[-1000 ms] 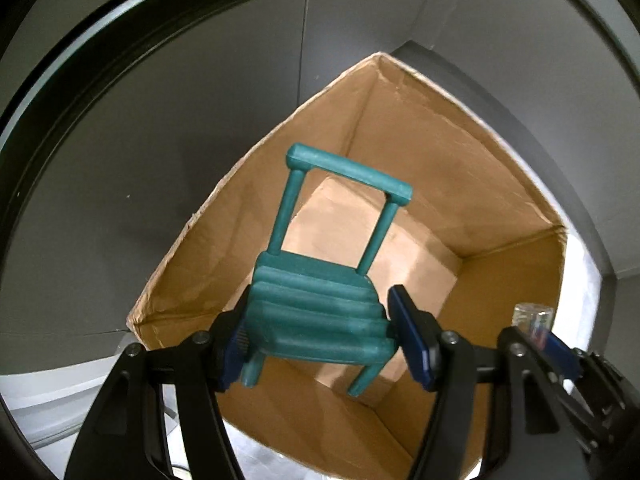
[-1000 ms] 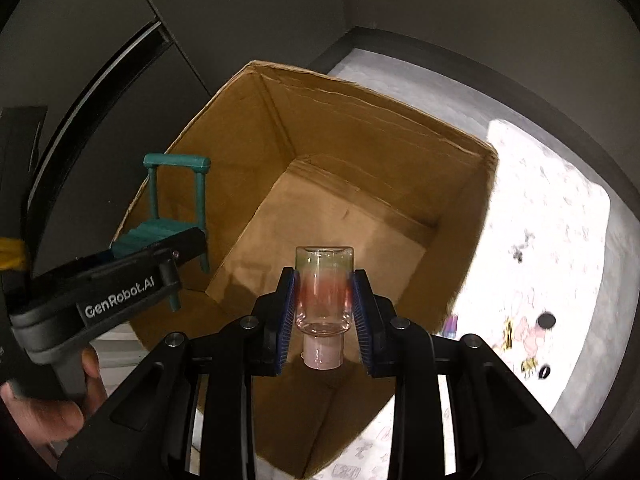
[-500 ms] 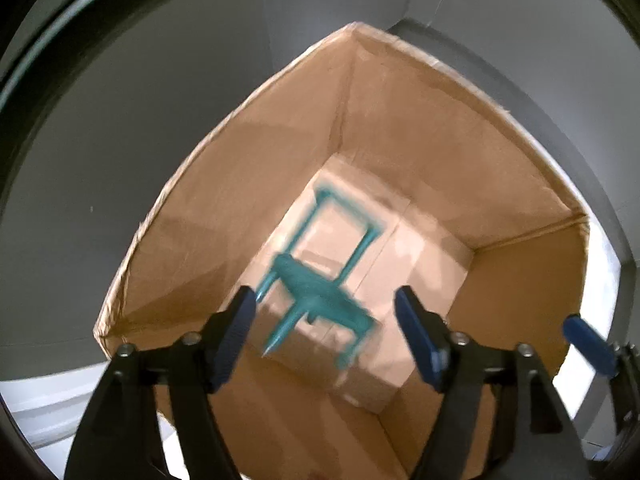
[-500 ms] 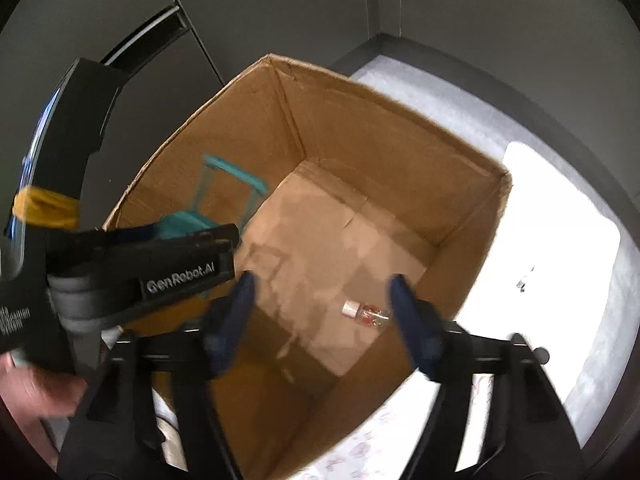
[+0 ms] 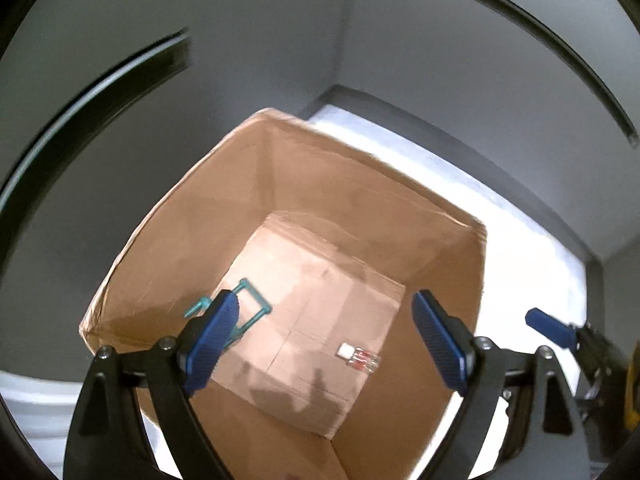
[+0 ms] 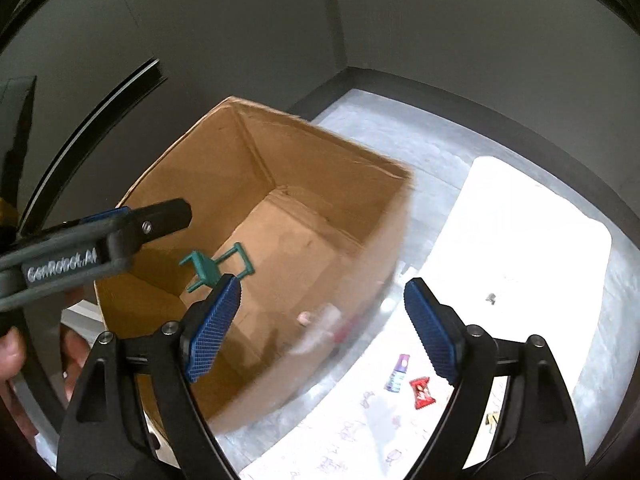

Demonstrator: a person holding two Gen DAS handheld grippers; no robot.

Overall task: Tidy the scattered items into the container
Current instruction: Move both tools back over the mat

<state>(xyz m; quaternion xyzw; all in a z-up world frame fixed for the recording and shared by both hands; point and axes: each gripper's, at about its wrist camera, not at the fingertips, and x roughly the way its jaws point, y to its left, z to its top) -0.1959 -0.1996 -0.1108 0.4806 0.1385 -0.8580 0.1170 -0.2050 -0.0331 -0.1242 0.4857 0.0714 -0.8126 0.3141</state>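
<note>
Chair [image 5: 240, 316] and vial [image 5: 360, 358] now in box [image 5: 280, 184]

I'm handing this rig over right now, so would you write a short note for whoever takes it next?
Left gripper: jaws opening, nothing between them.
Right gripper: jaws opening, nothing between them.
Cardboard box: teal toy chair and small clear bottle lie on its floor.
Left to do: purple bottle, red wrapper and a few small bits on the white mat.

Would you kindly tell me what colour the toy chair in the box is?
Teal green; the toy chair shows best in the right wrist view.
</note>
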